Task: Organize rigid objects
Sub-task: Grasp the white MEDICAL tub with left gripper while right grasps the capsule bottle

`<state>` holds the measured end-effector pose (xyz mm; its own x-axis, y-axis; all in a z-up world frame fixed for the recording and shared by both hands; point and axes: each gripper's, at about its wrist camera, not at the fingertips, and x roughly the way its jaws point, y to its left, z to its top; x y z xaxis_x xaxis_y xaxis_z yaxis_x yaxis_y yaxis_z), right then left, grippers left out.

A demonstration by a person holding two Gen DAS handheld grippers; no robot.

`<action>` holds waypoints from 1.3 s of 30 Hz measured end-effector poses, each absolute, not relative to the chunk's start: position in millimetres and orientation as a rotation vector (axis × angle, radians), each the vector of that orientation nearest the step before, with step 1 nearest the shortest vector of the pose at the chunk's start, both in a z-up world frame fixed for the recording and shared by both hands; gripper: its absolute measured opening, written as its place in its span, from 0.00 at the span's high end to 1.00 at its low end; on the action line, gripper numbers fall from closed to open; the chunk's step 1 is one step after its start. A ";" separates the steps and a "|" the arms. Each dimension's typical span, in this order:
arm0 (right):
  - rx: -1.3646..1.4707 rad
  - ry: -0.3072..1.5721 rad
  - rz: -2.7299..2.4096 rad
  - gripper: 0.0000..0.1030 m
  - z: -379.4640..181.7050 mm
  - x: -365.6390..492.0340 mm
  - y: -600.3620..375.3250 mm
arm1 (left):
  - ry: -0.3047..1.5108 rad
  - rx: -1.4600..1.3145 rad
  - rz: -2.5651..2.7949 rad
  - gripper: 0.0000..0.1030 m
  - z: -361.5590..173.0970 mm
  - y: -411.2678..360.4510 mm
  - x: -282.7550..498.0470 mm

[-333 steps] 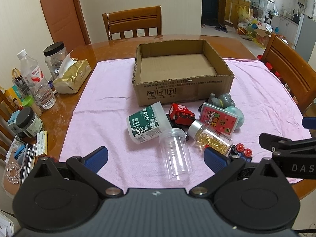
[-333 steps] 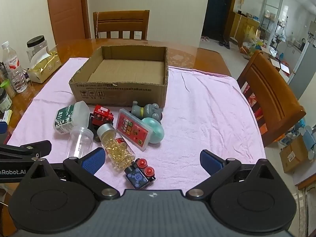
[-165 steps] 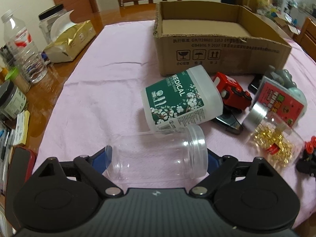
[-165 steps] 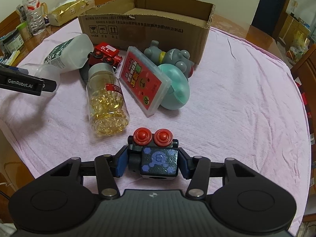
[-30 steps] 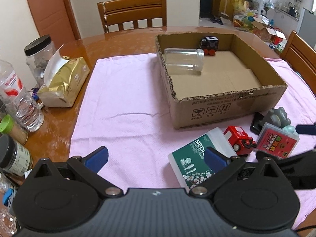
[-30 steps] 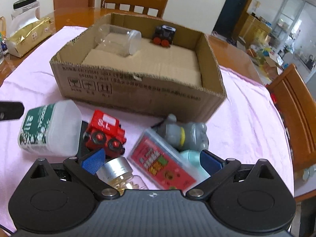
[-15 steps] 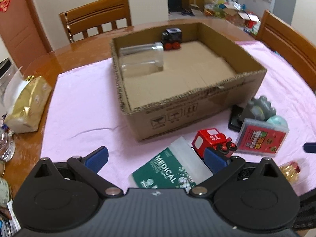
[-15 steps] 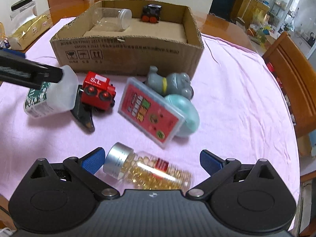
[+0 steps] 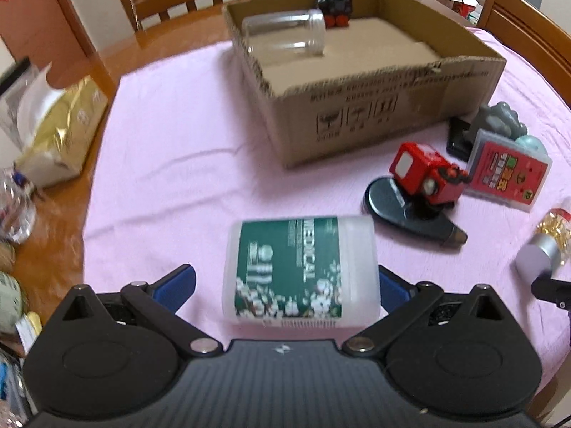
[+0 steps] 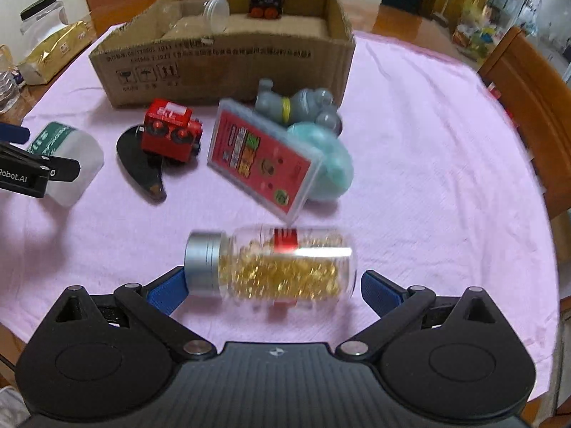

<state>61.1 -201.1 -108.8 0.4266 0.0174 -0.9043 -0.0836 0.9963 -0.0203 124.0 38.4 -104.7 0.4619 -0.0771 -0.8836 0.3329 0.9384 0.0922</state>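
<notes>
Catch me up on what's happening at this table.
A person with a gripper in each hand is sorting loose items into a cardboard box. A clear jar and a small black toy already lie inside. The left gripper is open around a white medical bottle; the right gripper is open around a capsule bottle. A red toy train, a red card case and a grey figure wait on the pink cloth.

Both grippers black, ribbed bodies; round hubs; silver pivot screws; blue-padded jaws; white "Robot.AI" lettering.
</notes>
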 end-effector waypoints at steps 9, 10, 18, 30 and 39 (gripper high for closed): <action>-0.104 1.171 0.131 0.00 -126.2 65.9 -203.3 | 1.113 0.212 -0.265 0.01 -121.8 46.9 126.5; -0.100 1.172 0.135 0.00 -126.4 66.6 -203.4 | 1.119 0.201 -0.269 0.00 -123.7 47.7 127.0; -0.072 1.157 0.092 0.00 -127.6 67.3 -200.3 | 1.084 0.191 -0.299 0.00 -124.2 46.6 129.4; -0.055 1.176 0.067 0.00 -126.2 91.8 -195.2 | 1.132 0.211 -0.314 0.01 -121.9 35.7 143.7; -0.047 1.211 0.053 0.00 -127.3 107.9 -194.6 | 1.192 0.262 -0.316 0.03 -121.3 36.4 157.0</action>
<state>107.9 -194.6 -127.3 0.3508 0.0158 -0.9363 -0.0665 0.9978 -0.0081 157.0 36.4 -121.3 0.3352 -0.1019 -0.9366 0.3753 0.9263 0.0335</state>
